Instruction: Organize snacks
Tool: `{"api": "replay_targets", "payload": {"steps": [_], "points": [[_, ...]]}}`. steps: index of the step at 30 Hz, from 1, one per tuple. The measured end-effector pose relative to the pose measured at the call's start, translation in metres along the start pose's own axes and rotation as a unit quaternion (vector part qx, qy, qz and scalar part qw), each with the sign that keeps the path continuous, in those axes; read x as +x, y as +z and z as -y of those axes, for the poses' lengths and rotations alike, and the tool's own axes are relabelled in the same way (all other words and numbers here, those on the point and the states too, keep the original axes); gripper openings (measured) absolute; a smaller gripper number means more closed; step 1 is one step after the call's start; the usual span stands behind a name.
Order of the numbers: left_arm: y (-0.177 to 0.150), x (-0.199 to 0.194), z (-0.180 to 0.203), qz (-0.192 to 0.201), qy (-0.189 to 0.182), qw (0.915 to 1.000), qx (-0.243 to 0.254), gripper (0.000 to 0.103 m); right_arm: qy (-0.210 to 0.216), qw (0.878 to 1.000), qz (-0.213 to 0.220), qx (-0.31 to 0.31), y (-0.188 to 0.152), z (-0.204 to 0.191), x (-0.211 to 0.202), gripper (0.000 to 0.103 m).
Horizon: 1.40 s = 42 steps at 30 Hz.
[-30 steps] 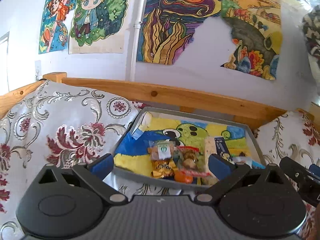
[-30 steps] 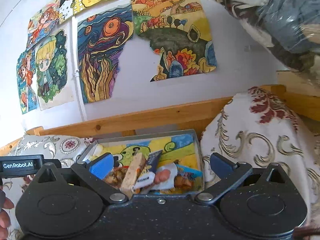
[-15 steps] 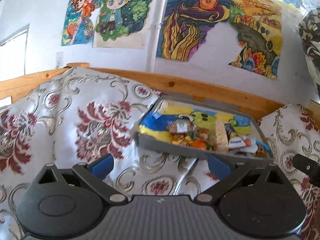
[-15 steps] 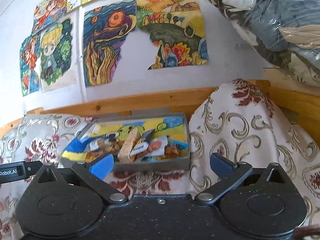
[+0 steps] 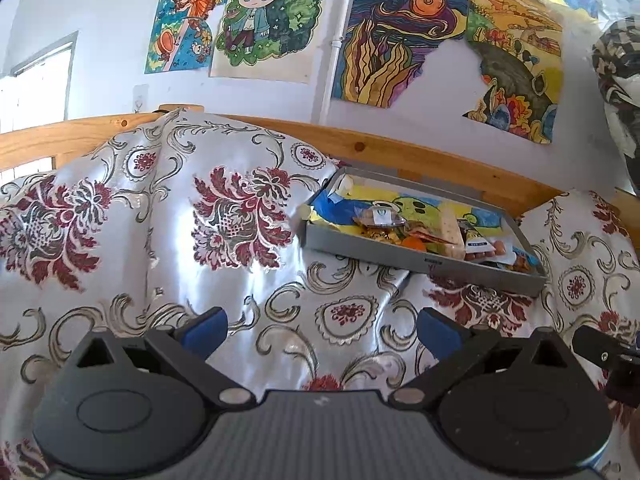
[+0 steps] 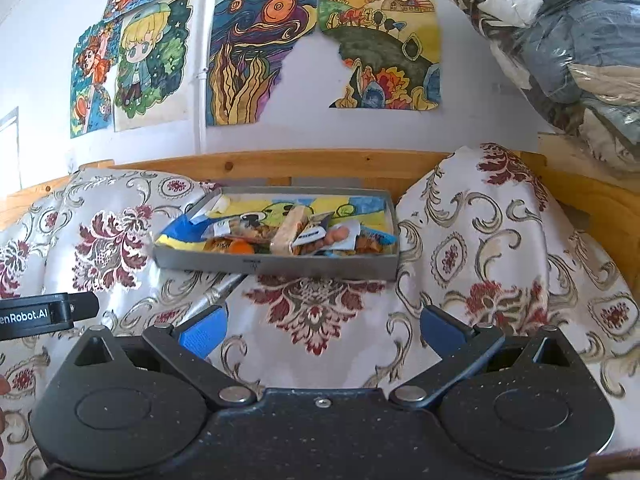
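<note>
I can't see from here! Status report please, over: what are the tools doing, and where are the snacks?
Left tool open, empty. Right tool open, empty. Snacks piled in grey tray on floral cloth, ahead of both tools. Nothing in the way.

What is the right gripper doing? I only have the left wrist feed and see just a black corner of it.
Observer: The right gripper is open and empty. It hovers over the patterned cloth, short of the tray.
Operator: What's that checked patch at my top right?
Observer: A clear plastic bag stuffed with folded clothes, denim among them. It sits high above the cushion beside the tray's right end.
</note>
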<state>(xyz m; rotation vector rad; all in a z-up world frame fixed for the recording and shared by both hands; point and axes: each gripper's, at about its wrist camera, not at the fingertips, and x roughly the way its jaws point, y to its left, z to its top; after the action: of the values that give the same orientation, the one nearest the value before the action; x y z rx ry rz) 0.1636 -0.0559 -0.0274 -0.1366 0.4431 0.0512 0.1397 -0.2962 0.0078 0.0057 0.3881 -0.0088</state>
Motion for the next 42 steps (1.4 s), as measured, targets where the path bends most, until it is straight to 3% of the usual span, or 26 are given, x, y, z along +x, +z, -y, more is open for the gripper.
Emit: {"api": "replay_targets", "payload": {"steps": [19,42], "points": [[-0.023,-0.035,-0.030,-0.004,-0.020,0.9997,0.016,0.102,-0.014,1.000,-0.002,0.011,-0.026,-0.025,-0.042,0.102],[-0.035,-0.032,-0.053,0.008,-0.009,0.9997,0.022,0.102,-0.008,0.999,-0.032,-0.001,-0.038,-0.046,-0.029,0.102]]}}
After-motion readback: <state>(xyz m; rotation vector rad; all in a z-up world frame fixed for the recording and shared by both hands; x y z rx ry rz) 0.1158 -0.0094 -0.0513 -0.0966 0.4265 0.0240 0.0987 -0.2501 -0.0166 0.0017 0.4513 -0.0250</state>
